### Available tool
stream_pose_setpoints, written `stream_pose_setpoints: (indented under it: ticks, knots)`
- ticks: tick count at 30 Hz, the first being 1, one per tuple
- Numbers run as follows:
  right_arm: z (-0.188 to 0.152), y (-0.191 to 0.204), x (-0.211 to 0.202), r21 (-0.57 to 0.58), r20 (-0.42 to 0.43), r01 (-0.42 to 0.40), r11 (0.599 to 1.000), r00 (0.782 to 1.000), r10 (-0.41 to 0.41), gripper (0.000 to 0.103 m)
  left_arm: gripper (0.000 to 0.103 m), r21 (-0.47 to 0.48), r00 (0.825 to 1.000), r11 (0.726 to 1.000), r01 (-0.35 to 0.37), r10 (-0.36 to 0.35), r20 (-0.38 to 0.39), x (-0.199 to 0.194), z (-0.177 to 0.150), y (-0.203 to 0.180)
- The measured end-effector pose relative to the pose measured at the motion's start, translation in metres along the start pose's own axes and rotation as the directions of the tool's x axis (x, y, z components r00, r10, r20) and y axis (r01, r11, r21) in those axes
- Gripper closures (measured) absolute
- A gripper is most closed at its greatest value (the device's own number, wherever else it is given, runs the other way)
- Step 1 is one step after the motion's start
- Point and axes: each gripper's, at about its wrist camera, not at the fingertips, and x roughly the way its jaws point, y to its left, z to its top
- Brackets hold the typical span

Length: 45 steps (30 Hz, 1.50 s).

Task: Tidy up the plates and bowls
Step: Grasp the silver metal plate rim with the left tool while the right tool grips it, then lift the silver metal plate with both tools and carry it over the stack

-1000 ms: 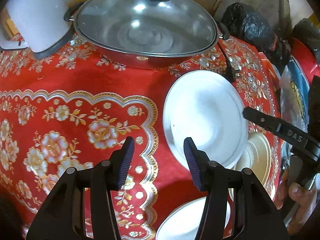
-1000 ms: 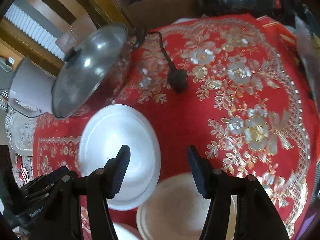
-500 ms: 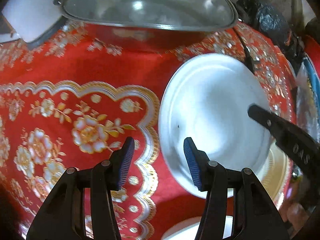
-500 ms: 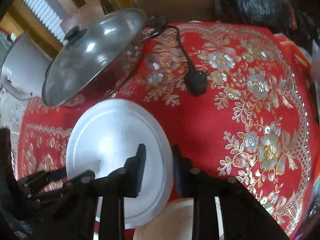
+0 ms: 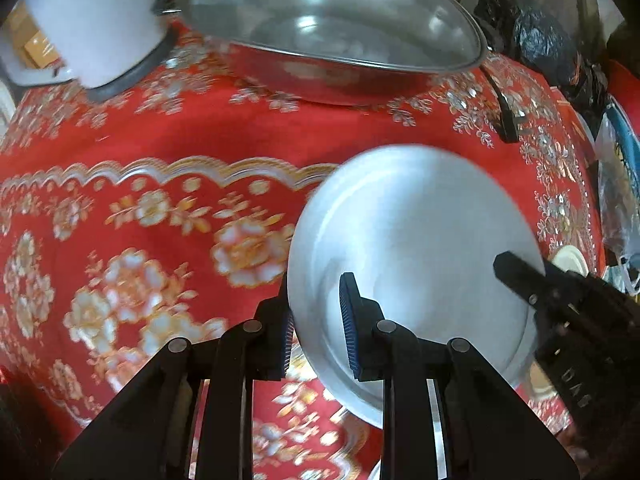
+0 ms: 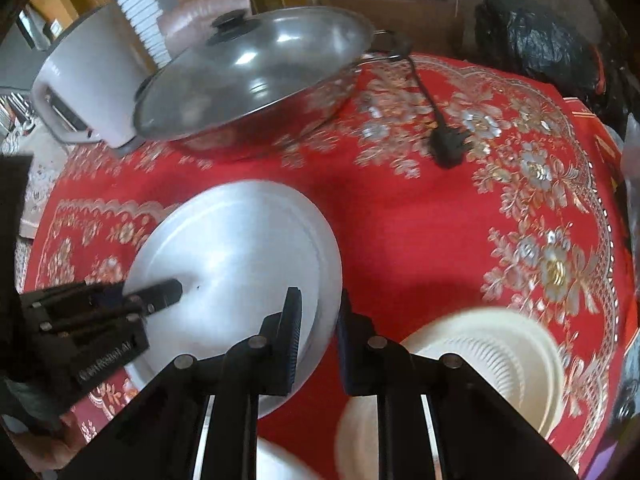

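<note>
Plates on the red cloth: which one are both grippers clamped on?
The big plain white plate. The left gripper and right gripper each pinch its rim on opposite sides. The ribbed cream plates lie untouched beside it.

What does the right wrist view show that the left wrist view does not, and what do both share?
Only the right wrist view: the cream ribbed plates and the lid's black knob. Only the left wrist view: a blue-rimmed item at the right edge. Both: the white plate, clamped at opposite rims by the left gripper and right gripper, the lidded pan, and the red tablecloth.
</note>
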Motion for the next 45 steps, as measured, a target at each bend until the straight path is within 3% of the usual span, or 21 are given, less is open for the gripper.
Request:
stream_pose_setpoints:
  ticks: [7, 24, 33, 45]
  knots:
    - [-0.016, 0.049, -0.014, -0.032, 0.012, -0.036, 0.999, 0.999, 0.036, 0.087, 0.082, -0.035, 1.000, 0.999, -0.004, 0.005, 0.027, -0.034, -0.029, 0.049]
    - [-0.068, 0.225, -0.042, -0.222, -0.029, -0.176, 0.959, 0.984, 0.174, 0.084, 0.082, -0.216, 0.992, 0.975, -0.052, 0.075, 0.101, -0.133, -0.128, 0.218]
    - [-0.085, 0.315, -0.052, -0.338, -0.050, -0.256, 0.906, 0.966, 0.254, 0.084, 0.082, -0.325, 0.983, 0.942, -0.085, 0.132, 0.127, -0.172, -0.175, 0.303]
    - [-0.106, 0.415, -0.044, -0.462, -0.112, -0.331, 0.823, 0.942, 0.316, 0.084, 0.082, -0.446, 0.974, 0.887, -0.119, 0.192, 0.121, -0.199, -0.226, 0.386]
